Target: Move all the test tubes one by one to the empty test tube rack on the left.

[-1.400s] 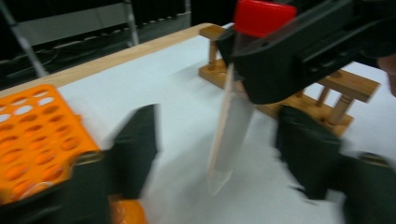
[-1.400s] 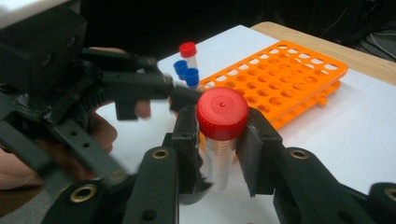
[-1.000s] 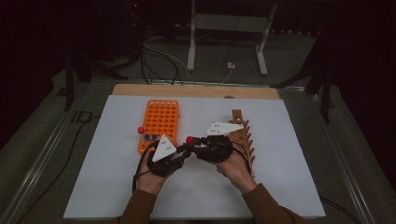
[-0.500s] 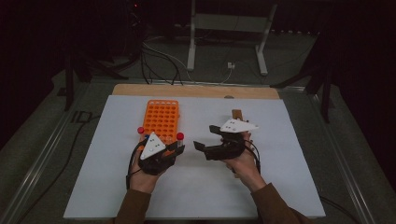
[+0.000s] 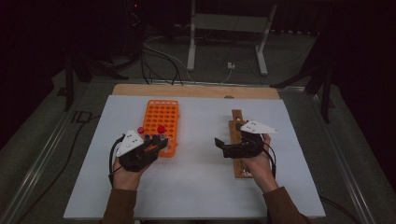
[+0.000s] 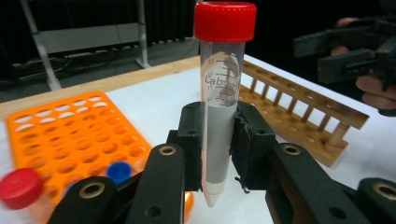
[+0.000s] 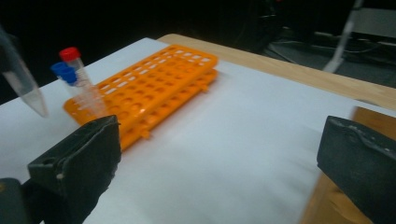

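The left gripper (image 6: 219, 154) is clamped on a clear plastic tube (image 6: 220, 116) with a red screw cap, held upright, conical tip below the pads and clear of the white sheet (image 5: 201, 186). In the high view this gripper (image 5: 156, 143) sits at the near end of the orange rack (image 5: 161, 123), which lies on the left half of the sheet; a red-capped tube (image 5: 140, 130) and blue-capped tubes (image 5: 148, 137) stand in the rack's near rows. The right gripper (image 5: 218, 143) has just been opening: its jaws stand wide apart with nothing between them, over bare sheet just left of the wooden rack (image 5: 239, 140). That rack is a long slatted frame with drilled holes, lying lengthwise on the right half of the sheet. Between the two racks the sheet is open and flat; a broad bare band also runs along its near edge. The orange rack is a moulded grid of round holes. A strip of wooden tabletop (image 5: 196, 90) shows beyond the sheet's far edge.
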### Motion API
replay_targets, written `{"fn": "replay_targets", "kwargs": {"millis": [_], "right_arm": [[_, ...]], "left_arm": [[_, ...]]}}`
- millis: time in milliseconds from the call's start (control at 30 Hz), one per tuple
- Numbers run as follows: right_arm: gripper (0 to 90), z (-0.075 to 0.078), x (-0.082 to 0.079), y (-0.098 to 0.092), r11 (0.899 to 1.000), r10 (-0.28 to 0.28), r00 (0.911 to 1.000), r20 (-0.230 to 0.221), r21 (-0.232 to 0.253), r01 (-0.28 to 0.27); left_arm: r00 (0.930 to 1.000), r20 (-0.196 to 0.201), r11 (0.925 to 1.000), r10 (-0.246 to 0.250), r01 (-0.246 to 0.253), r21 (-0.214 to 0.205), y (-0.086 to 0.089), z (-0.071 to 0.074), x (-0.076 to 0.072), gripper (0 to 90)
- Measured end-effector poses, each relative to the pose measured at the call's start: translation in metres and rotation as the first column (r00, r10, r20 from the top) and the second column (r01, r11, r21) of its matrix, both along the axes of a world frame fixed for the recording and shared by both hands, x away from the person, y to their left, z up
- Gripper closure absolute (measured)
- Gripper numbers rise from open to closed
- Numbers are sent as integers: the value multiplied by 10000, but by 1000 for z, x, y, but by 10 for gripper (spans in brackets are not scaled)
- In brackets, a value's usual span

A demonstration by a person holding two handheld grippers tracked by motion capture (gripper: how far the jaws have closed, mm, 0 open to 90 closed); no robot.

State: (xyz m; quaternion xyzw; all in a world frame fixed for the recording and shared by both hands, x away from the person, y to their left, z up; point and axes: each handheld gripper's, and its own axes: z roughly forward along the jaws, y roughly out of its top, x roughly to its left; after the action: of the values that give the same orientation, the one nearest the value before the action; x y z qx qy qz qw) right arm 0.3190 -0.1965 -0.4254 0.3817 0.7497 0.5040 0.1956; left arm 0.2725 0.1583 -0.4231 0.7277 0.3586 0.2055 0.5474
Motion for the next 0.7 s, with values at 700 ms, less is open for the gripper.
{"fn": "replay_targets", "kwargs": {"millis": [700], "right_arm": [[1, 1, -14, -45, 9969, -758, 9970, 169, 224, 754]], "left_arm": [[9876, 306, 9880, 1541, -1536, -170, 36, 3, -1, 750]]}}
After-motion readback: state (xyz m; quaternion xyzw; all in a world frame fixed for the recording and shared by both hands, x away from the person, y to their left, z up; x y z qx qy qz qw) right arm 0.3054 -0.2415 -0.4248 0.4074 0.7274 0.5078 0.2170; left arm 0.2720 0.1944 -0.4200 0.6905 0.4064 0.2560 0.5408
